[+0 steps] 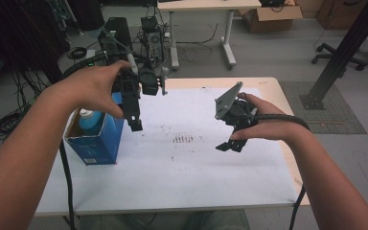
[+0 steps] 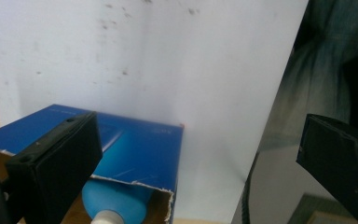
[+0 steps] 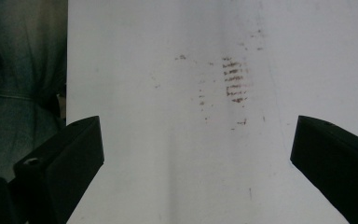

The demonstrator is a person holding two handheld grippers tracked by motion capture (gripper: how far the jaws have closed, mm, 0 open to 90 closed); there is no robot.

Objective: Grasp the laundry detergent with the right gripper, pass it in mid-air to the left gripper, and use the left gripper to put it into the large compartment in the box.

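An open-topped blue cardboard box point(image 1: 98, 143) stands at the left of the table, and a blue bottle point(image 1: 90, 120) with a white cap rests inside it. My left gripper point(image 1: 134, 123) hangs above the box's right edge with its jaws pointing down. In the left gripper view the left gripper point(image 2: 200, 144) is open and empty, with the box point(image 2: 140, 149) and bottle point(image 2: 119, 198) below the left jaw. My right gripper point(image 1: 230, 145) hovers over the right half of the white sheet point(image 1: 187, 172). The right gripper point(image 3: 193, 140) is open with nothing between its jaws.
Brown smudges point(image 1: 183, 139) mark the sheet's middle; they appear as smudges point(image 3: 235, 79) in the right gripper view. Beyond the table stand a white desk point(image 1: 201, 5), cardboard boxes point(image 1: 273, 17), floor cables and electronics point(image 1: 151, 36), and a black slanted post point(image 1: 338, 57).
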